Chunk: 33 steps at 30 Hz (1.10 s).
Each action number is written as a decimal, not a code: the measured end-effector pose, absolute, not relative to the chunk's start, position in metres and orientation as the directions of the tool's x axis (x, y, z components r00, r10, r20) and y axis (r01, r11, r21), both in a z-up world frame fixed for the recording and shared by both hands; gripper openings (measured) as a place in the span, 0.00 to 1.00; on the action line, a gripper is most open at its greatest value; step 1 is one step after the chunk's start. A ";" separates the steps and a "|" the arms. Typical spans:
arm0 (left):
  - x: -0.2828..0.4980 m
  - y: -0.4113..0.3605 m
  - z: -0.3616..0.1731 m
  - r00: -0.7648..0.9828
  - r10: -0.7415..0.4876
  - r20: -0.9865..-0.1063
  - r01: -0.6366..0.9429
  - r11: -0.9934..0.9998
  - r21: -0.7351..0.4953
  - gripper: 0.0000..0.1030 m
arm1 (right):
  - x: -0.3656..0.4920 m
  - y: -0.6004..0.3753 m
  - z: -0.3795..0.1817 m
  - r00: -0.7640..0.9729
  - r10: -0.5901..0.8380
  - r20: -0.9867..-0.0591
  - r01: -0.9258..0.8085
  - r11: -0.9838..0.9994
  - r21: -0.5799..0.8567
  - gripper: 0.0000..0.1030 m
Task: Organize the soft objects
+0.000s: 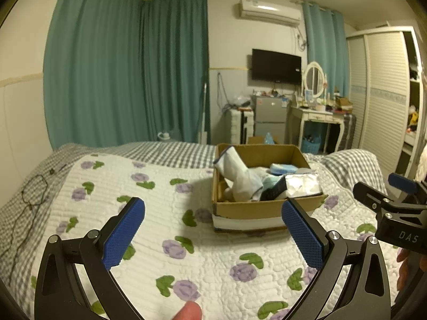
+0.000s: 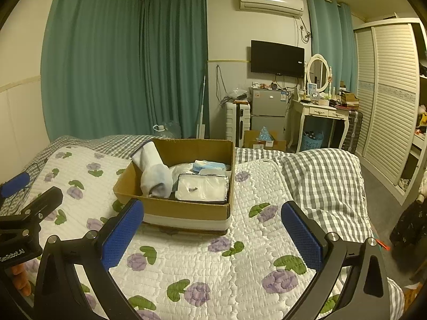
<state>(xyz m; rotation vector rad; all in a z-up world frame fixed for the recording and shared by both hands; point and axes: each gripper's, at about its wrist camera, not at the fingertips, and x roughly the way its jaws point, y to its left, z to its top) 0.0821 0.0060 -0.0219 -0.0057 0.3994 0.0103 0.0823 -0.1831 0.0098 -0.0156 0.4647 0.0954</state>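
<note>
An open cardboard box (image 1: 264, 208) (image 2: 184, 209) sits on the bed's flowered quilt (image 1: 165, 213) (image 2: 240, 253). Inside lie a white rolled cloth (image 1: 240, 176) (image 2: 154, 173), a clear packet of white cloth (image 2: 202, 188) (image 1: 303, 185) and a blue folded item (image 2: 210, 165) (image 1: 283, 168). My left gripper (image 1: 213, 236) is open and empty, hovering above the quilt in front of the box. My right gripper (image 2: 212, 236) is open and empty, just in front of the box. Each gripper shows at the other view's edge.
A grey checked blanket (image 2: 325, 176) is bunched on the bed's right side. A black cable (image 1: 29, 200) lies at the bed's left edge. Beyond the bed stand a small fridge (image 2: 268, 109), a dressing table (image 2: 317, 114) and a wardrobe (image 2: 387, 93). Green curtains hang behind.
</note>
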 end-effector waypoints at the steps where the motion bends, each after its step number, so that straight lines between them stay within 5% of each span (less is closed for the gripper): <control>1: 0.082 0.006 -0.022 0.921 0.012 -0.389 -0.015 1.000 -0.004 1.00 | 0.082 -0.183 0.010 0.890 0.088 -0.448 -0.096 0.995 0.006 1.00; 33: 0.080 0.009 -0.024 0.919 0.009 -0.395 -0.013 1.000 -0.010 1.00 | 0.082 -0.182 0.006 0.886 0.098 -0.452 -0.107 0.994 0.005 1.00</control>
